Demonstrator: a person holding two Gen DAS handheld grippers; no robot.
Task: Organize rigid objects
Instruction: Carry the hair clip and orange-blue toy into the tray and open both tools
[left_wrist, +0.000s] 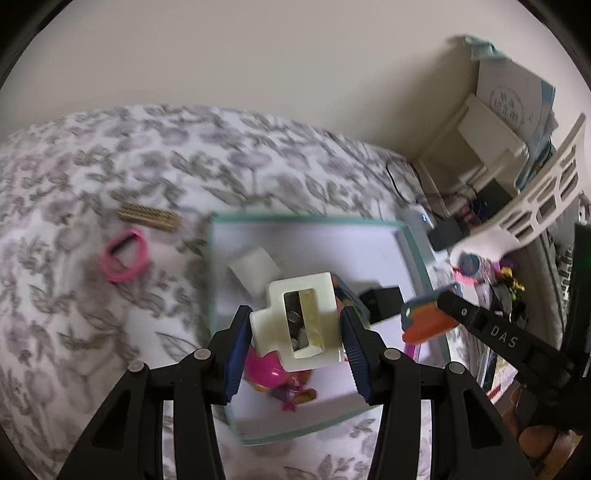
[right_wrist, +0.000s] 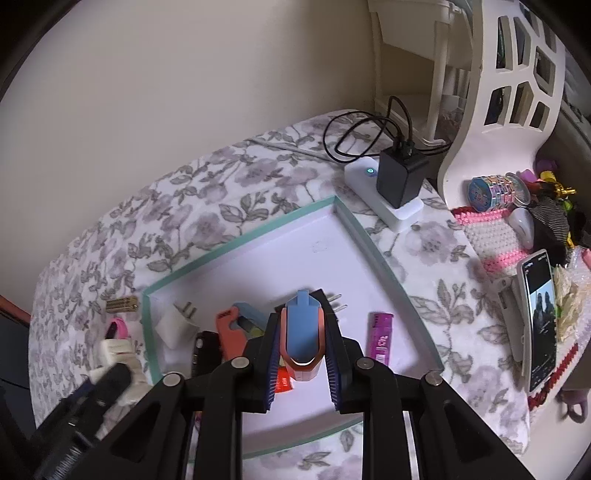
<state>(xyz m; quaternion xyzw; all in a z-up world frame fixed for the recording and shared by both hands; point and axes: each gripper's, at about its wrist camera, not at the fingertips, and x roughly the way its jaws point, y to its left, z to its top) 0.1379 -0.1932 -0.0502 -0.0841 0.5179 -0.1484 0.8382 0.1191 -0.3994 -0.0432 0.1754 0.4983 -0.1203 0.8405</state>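
Left wrist view looks down on a shallow tray (left_wrist: 404, 236) with a mint-green rim and a pale floor, lying on a floral bedspread (left_wrist: 92, 173). The far half of the tray floor is bare, while its near half is crowded. Left of the rim, on the cloth, lie a pink hair tie (left_wrist: 123, 254) and a small tan comb-like block (left_wrist: 149, 217).

The left claw (left_wrist: 295, 325) is clamped on a cream hair claw clip (left_wrist: 301, 317), a chunky rectangular frame with an open window, its blue pads pressing both long sides. The clip hangs over the near part of the tray, above a pink toy (left_wrist: 273, 373). A white plug adapter (left_wrist: 255, 271) lies just beyond it on the tray floor.

In the right wrist view, the right claw (right_wrist: 303, 339) grips a blue and coral clip (right_wrist: 303, 332), narrow and pointed at its far end, held over the middle of the tray. On the floor beneath lie a second coral and blue clip (right_wrist: 236, 325) to the left, a black plug (right_wrist: 327, 299) behind, and a purple lighter (right_wrist: 380, 338) to the right. Past the tray's far right corner, a white power strip (right_wrist: 384, 199) carries a black charger (right_wrist: 400, 177), and a phone (right_wrist: 539, 317) lies further right.
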